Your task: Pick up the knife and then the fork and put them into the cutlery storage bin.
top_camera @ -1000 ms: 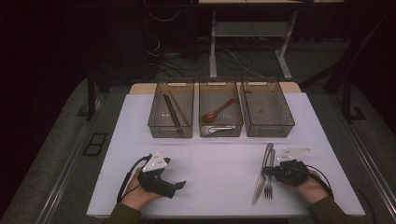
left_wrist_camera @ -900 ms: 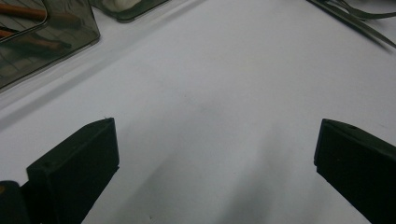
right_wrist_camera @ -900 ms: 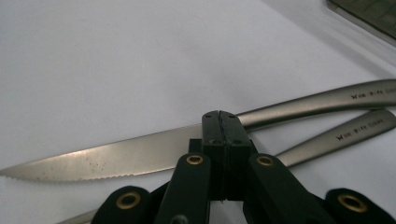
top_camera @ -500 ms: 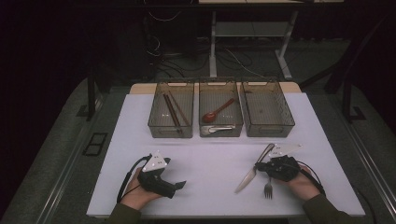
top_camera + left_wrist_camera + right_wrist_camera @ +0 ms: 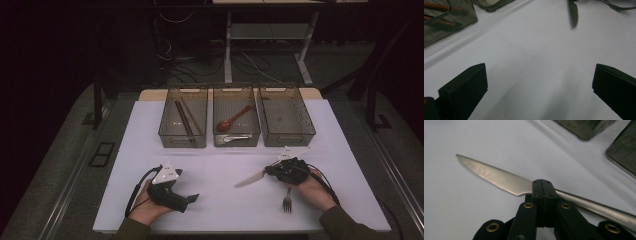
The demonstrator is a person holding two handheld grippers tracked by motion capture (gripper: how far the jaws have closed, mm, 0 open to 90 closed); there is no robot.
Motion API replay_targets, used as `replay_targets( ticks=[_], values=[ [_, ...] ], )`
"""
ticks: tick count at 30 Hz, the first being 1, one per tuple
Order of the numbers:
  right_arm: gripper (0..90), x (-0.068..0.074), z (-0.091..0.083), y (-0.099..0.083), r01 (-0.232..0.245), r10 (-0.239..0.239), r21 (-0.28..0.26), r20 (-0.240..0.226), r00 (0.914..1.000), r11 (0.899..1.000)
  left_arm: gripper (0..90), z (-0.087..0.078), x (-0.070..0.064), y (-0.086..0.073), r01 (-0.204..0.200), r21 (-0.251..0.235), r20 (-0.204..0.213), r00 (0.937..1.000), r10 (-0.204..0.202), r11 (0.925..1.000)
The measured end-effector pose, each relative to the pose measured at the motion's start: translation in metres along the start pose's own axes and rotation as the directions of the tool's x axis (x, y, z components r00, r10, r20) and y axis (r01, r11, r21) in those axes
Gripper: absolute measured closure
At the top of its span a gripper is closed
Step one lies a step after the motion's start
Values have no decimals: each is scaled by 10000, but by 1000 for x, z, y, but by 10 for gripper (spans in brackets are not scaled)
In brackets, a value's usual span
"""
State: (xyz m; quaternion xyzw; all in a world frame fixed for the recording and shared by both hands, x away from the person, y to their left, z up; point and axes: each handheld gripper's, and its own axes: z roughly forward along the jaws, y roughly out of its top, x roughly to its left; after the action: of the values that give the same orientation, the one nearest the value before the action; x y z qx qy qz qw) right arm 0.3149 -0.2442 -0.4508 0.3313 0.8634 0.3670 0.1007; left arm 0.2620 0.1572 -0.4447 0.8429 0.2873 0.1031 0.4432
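Right gripper: my jaws are clamped on the table knife where blade meets handle; blade points left, lifted just above the white table.
Left gripper: my jaws stand wide apart, holding nothing, low over the table.
Fork: lies on the table beside my right hand.
Bins: chopsticks in the left bin; wooden spoon in the middle bin.

Fork lies before knife (right side).
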Motion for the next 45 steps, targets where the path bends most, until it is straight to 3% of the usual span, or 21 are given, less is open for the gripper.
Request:
replay_targets(
  ticks=[13, 20, 27, 33, 45],
  values=[
    [895, -13, 19, 19, -344, 347, -180, 170, 9993, 9992, 0, 0, 0, 0, 1, -29, 22, 10000, -1, 10000],
    [895, -15, 22, 25, -284, 294, -275, 354, 9989, 9992, 0, -1, 1, 0, 9, -43, 25, 10000, -9, 10000],
    [895, -15, -3, 18, -301, 308, -325, 205, 9993, 9990, 0, 0, 0, 0, 19, -28, 75, 10000, -19, 10000],
    [895, -11, -30, -1, -192, 194, -117, 214, 9996, 9997, 0, 0, -1, 1, 30, -41, 67, 10000, -29, 10000],
    [894, 0, -63, -42, -147, 142, 273, 206, 9997, 9995, 0, 1, -1, 1, 27, 8, 136, 9999, -27, 10000]
  ],
)
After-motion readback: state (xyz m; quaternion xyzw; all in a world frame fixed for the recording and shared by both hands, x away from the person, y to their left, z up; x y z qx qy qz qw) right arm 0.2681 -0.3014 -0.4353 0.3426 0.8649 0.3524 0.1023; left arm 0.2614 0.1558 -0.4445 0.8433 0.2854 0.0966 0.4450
